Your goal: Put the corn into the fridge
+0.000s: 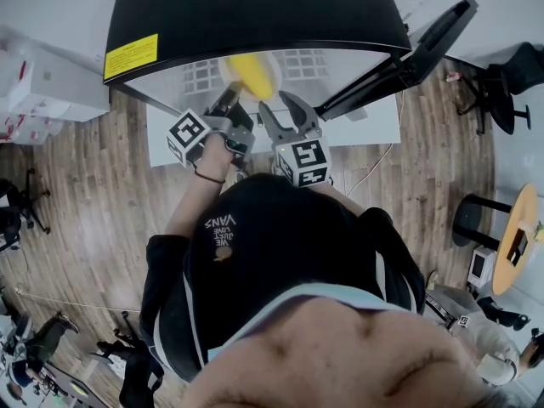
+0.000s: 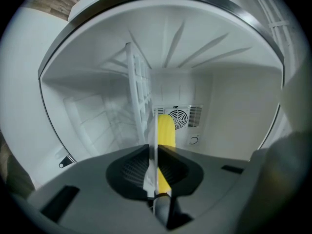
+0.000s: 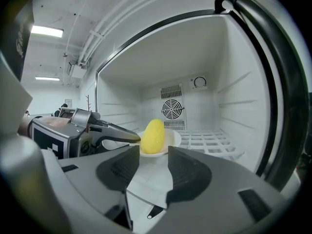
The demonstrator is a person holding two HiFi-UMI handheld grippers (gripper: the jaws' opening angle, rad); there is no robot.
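The corn (image 3: 152, 136) on its plate (image 3: 174, 141) is inside the fridge (image 3: 234, 101) — left gripper (image 2: 155, 152) pinching the plate's rim, right gripper (image 3: 152, 152) wide and empty — so next likely means seating it flat, then releasing.

Black top, grey claws, checkered cubes

I wear a black top (image 1: 255, 253) with small white lettering on the chest and thin white piping down the sides, and a dark band (image 1: 208, 177) on my left wrist. My left claw (image 1: 231, 100) and right claw (image 1: 285, 109) are grey with black ribbed pads (image 3: 187, 172). White cubes with black square markers, left cube (image 1: 188, 136) and right cube (image 1: 304, 161), sit on them.
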